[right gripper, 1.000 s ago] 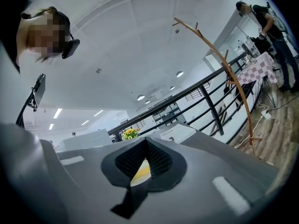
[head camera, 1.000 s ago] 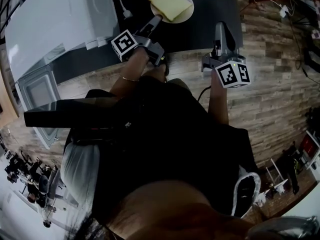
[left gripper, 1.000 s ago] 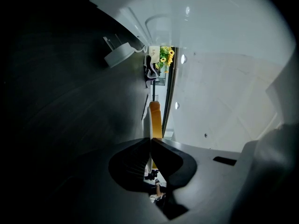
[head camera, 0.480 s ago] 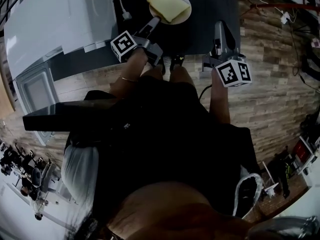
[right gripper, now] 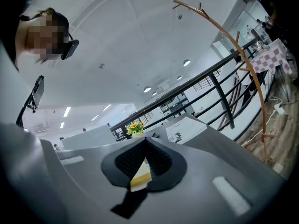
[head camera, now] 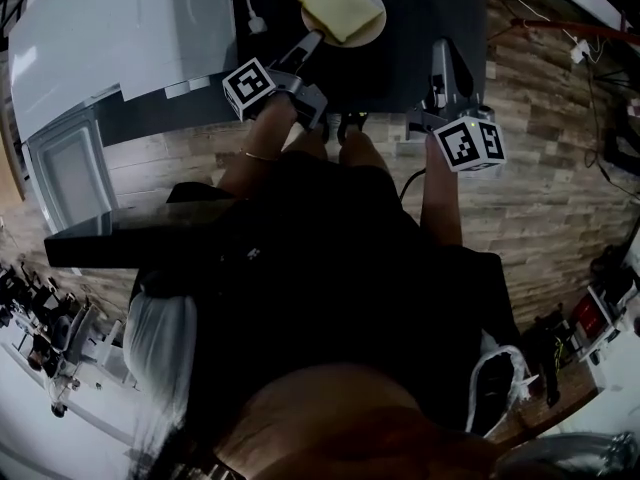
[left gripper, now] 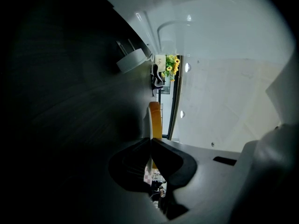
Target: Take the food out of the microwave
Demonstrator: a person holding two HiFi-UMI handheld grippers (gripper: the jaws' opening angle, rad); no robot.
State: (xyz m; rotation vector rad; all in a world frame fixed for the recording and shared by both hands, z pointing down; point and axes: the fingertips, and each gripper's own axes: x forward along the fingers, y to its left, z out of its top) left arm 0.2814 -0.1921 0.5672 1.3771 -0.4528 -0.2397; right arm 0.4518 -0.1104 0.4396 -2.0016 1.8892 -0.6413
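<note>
A white plate [head camera: 372, 28] with a pale yellow slab of food [head camera: 338, 4] is over the black table [head camera: 420, 8], outside the white microwave [head camera: 120, 28]. My left gripper [head camera: 311, 40] is shut on the plate's near rim. In the left gripper view the rim [left gripper: 147, 120] stands edge-on between the pads of that gripper [left gripper: 150, 140], with the food [left gripper: 155, 118] behind it. My right gripper [head camera: 440, 53] hangs at the table's right part, shut and holding nothing. In the right gripper view the pads of that gripper [right gripper: 145, 139] meet.
The microwave's door [head camera: 70, 173] hangs open at the left. A white plug and cable [head camera: 255, 23] lie between the microwave and the plate. Wood-plank floor [head camera: 560, 168] runs to the right of the table.
The right gripper has drifted a little sideways by the table's edge. The left gripper and the plate have kept their places.
</note>
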